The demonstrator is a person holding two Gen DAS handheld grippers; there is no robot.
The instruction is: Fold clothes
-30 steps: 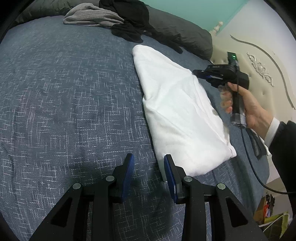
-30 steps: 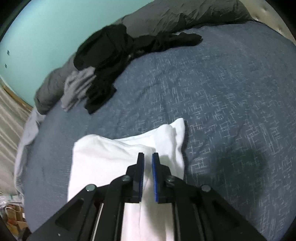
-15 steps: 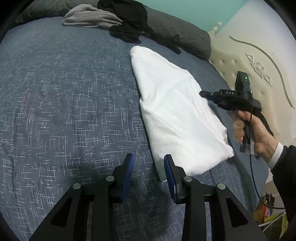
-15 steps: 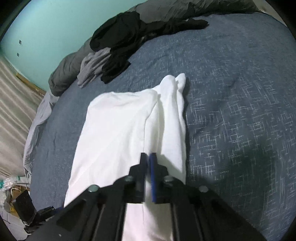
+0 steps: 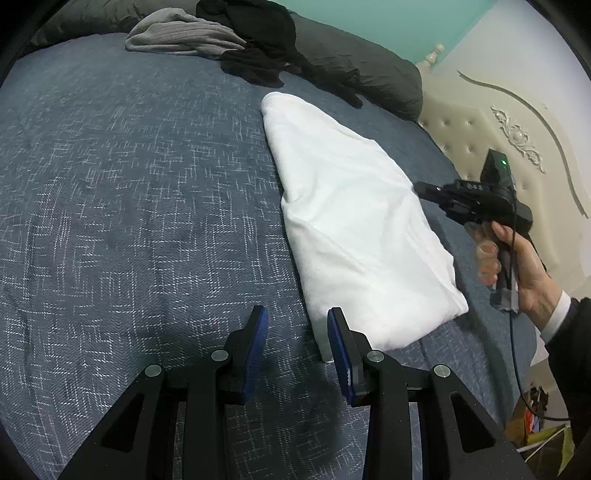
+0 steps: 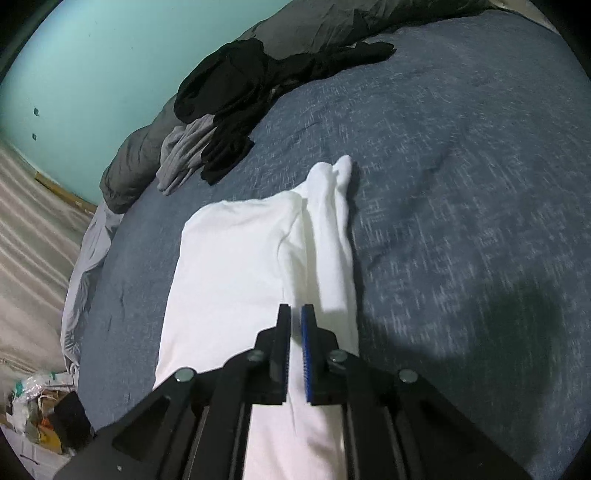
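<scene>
A white garment [image 5: 354,221] is laid out in a long folded strip on a bed covered by a blue patterned blanket [image 5: 129,192]. Seen from the left gripper [image 5: 297,332], the garment is placed ahead of the jaws and to their right, with its near corner just beside the tip of the right-hand finger; whether it is touched there cannot be told. The left jaws are held partly apart and nothing is gripped between them; only blanket is seen in the gap.

In the right wrist view, the right gripper [image 6: 296,317] is held over the near part of the garment [image 6: 236,273], which stretches away from the jaws and narrows to a rolled end far ahead. The right jaws are nearly closed, a thin slit being left between the blue pads after a slight opening just now; no cloth is pinched between them. From the left wrist view this gripper [image 5: 424,188] is seen at the far right edge of the garment, carried by a hand [image 5: 517,266] in a dark sleeve with a white cuff.

Well beyond both jaws, a heap of black clothes [image 6: 236,85] and a grey garment [image 5: 177,33] are piled against a dark grey pillow [image 5: 362,66].
</scene>
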